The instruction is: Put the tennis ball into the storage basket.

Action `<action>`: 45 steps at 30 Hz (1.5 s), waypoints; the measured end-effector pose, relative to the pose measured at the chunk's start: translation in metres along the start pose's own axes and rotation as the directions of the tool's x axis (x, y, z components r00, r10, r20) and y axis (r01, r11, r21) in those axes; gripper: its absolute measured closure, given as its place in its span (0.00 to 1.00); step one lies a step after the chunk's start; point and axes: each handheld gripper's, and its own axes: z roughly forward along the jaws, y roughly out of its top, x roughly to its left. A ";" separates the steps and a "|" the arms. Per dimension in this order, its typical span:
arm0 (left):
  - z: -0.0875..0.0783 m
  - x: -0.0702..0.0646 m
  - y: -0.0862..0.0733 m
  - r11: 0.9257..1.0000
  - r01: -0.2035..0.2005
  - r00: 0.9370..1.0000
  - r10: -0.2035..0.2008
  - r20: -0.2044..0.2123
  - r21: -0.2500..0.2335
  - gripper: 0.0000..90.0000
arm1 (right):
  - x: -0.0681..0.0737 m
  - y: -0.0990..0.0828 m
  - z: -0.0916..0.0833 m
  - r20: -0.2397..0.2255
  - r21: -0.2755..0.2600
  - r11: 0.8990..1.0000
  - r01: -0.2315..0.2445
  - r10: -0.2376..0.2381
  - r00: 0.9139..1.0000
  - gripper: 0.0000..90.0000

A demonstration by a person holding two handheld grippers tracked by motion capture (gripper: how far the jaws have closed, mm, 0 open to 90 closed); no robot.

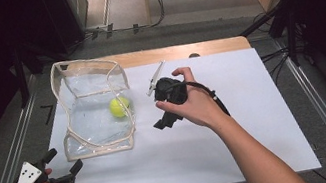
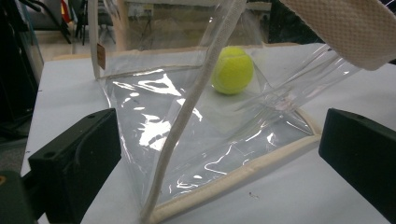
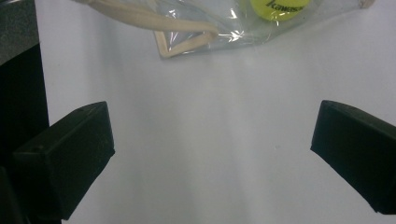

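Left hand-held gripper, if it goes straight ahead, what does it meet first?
Probably the clear bag's cream-trimmed near edge, centred between the open jaws; the tennis ball sits deeper inside.

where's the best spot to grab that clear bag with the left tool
Probably the cream-trimmed front corner of the clear bag, nearest the open left tool. Come in low from the near side: that stiff seam stands proud of the table, while the slick film panels would likely slip.
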 end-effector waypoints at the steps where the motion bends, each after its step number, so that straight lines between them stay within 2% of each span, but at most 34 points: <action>1: 0.000 0.000 0.000 1.000 0.000 1.000 0.000 0.001 0.000 0.00 | -0.001 -0.003 0.000 0.000 -0.004 1.000 0.002 -0.002 1.000 0.00; 12: 0.000 0.000 0.000 1.000 0.001 1.000 -0.001 0.003 -0.001 0.00 | -0.005 -0.036 0.001 0.015 -0.051 0.998 -0.044 0.045 0.999 0.00; 15: 0.000 0.000 0.000 1.000 0.000 1.000 0.000 0.003 0.000 0.00 | -0.005 -0.046 -0.001 0.018 -0.072 0.995 -0.070 0.071 0.997 0.00; 24: 0.000 -0.001 0.000 1.000 0.000 1.000 0.000 0.002 -0.001 0.00 | -0.008 -0.082 -0.006 0.031 -0.143 0.984 -0.103 0.109 0.994 0.00; 31: 0.000 0.000 0.000 1.000 0.000 1.000 0.000 0.000 -0.001 0.00 | -0.011 -0.109 -0.013 0.052 -0.210 0.967 -0.142 0.156 0.986 0.00; 40: 0.000 0.000 0.000 1.000 0.000 1.000 0.000 0.000 0.000 0.00 | -0.012 -0.148 -0.017 0.070 -0.270 0.942 -0.201 0.227 0.971 0.00; 45: 0.000 -0.001 0.000 1.000 -0.001 1.000 0.001 0.001 0.000 0.00 | -0.011 -0.171 -0.017 0.074 -0.315 0.921 -0.228 0.263 0.962 0.00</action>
